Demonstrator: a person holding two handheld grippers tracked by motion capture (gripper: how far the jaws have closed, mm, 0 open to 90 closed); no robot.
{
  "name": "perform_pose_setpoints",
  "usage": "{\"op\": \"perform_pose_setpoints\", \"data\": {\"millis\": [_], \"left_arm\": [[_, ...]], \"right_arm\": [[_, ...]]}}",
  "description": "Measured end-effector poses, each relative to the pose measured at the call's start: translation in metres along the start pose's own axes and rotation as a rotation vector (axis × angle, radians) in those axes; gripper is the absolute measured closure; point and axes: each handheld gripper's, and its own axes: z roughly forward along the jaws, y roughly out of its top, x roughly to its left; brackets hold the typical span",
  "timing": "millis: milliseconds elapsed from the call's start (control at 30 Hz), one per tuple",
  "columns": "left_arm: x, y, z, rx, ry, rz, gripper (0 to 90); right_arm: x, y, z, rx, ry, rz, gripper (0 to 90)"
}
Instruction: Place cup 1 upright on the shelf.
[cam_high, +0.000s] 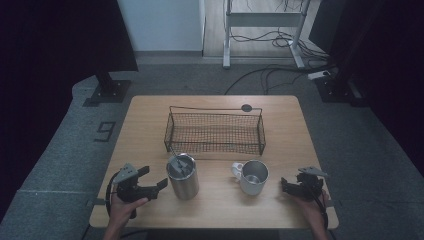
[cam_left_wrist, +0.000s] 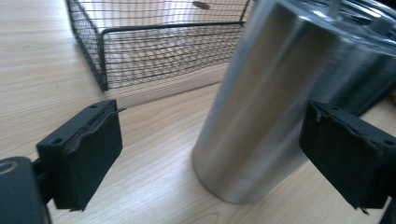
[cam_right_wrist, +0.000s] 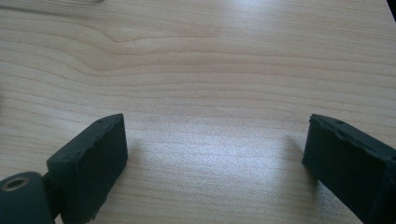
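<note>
1. High view: a light wooden table (cam_high: 150, 130) carries a black wire basket (cam_high: 215, 131) toward its far side. In front of the basket's left end stands a steel tumbler (cam_high: 183, 176), upright, with a lid and a straw on top. To its right, well apart, sits a steel mug (cam_high: 253, 177) with its handle turned left. The left gripper (cam_high: 155, 179) is held at the near left, just beside the tumbler, its jaws spread and pointing at the tumbler without touching it. The right gripper (cam_high: 286, 186) rests at the near right, near the mug but apart from it, jaws parted.

2. Left gripper view: the two black jaws stand wide apart. The steel tumbler (cam_left_wrist: 261, 107) rises between them, nearer the right jaw, and neither pad presses on it. The wire basket (cam_left_wrist: 154, 51) lies behind, on the table (cam_left_wrist: 42, 70).

3. Right gripper view: the jaws stand wide apart with bare table (cam_right_wrist: 210, 70) wood between them; they hold nothing.
</note>
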Motion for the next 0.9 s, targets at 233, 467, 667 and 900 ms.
{"op": "perform_pose_setpoints", "data": {"millis": [233, 467, 667, 900], "left_arm": [[-0.008, 0.002, 0.002, 0.006, -0.043, 0.019, 2.1], [-0.014, 0.002, 0.008, 0.011, -0.077, 0.026, 0.9], [-0.018, 0.003, 0.010, 0.010, -0.087, 0.037, 0.6], [-0.028, 0.005, 0.012, 0.012, -0.111, 0.068, 0.1]], "right_arm": [[0.000, 0.000, 0.000, 0.000, 0.000, 0.000, 6.1], [0.000, 0.000, 0.000, 0.000, 0.000, 0.000, 6.1], [0.000, 0.000, 0.000, 0.000, 0.000, 0.000, 6.1], [0.000, 0.000, 0.000, 0.000, -0.001, 0.000, 6.1]]}}
